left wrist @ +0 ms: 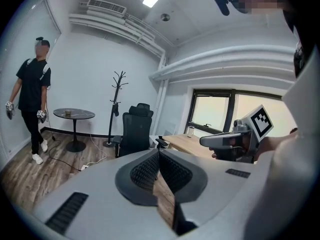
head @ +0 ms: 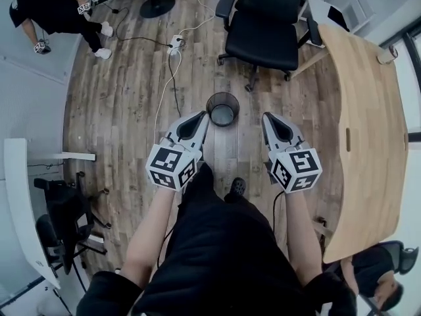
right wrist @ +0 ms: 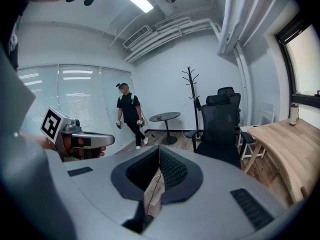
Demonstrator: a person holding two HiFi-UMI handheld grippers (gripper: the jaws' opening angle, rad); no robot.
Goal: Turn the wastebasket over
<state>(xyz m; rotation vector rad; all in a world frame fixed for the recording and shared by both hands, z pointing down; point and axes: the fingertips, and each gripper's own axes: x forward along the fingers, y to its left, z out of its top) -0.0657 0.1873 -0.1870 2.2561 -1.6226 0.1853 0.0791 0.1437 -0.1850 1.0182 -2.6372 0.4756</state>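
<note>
Your left gripper: jaws together, empty | your right gripper: jaws together, empty | wastebasket: upright on floor — showing between your 2 grippers, untouched

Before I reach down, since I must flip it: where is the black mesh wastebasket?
Head view, centre: the black mesh wastebasket stands upright on the wooden floor, just beyond the left tongs and right tongs, before the black office chair.

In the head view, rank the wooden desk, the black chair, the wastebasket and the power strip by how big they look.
1. desk
2. chair
3. wastebasket
4. power strip
This is apparent size only. The wide lens shrinks things near the picture's edges.
</note>
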